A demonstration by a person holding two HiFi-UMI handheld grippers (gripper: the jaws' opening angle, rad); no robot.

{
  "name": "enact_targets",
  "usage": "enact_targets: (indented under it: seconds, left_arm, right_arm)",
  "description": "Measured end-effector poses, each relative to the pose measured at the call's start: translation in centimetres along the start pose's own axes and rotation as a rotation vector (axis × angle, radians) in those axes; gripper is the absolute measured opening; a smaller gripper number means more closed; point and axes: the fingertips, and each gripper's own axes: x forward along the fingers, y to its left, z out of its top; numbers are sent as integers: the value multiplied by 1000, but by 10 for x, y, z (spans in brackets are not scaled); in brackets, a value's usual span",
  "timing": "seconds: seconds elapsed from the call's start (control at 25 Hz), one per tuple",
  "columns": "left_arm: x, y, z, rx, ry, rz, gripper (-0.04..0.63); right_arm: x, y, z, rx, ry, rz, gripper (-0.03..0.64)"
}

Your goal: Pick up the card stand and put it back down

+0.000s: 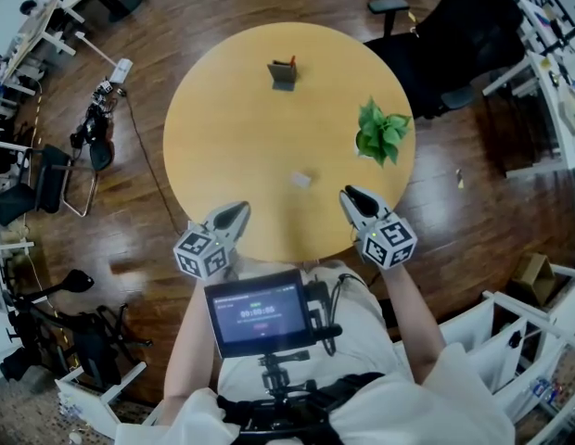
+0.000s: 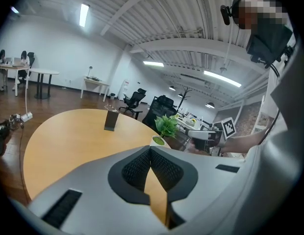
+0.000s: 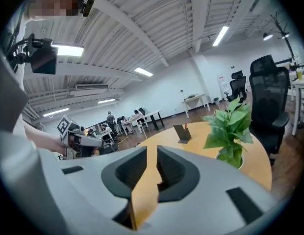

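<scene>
Reaching is the risk: the stand [image 1: 284,75] is upright at the far side of the table [image 1: 187,156], well apart from both grippers at the near edge. The left gripper [image 1: 236,213] is closed and empty, and the right gripper [image 1: 351,197] is only slightly parted and also empty. That gap is probably too narrow, so it could push the stand over, or the arm could brush the plant [image 1: 381,132].

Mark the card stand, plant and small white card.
card stand [image 1: 283,76]: head view, its grey face.
plant [image 1: 384,128]: head view, middle of the leaves.
small white card [image 1: 300,180]: head view, its centre.
</scene>
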Motion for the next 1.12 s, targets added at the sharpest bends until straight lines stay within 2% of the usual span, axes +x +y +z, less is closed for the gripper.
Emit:
enact_targets:
  seconds: [0.48, 1.12]
  left_arm:
    - [4, 27, -4, -9, 36, -17, 0]
    - [-3, 51, 9, 14, 77, 22, 0]
  right_arm:
    - [24, 1, -4, -7, 35, -27, 74]
    - [77, -18, -35, -39, 143, 0, 74]
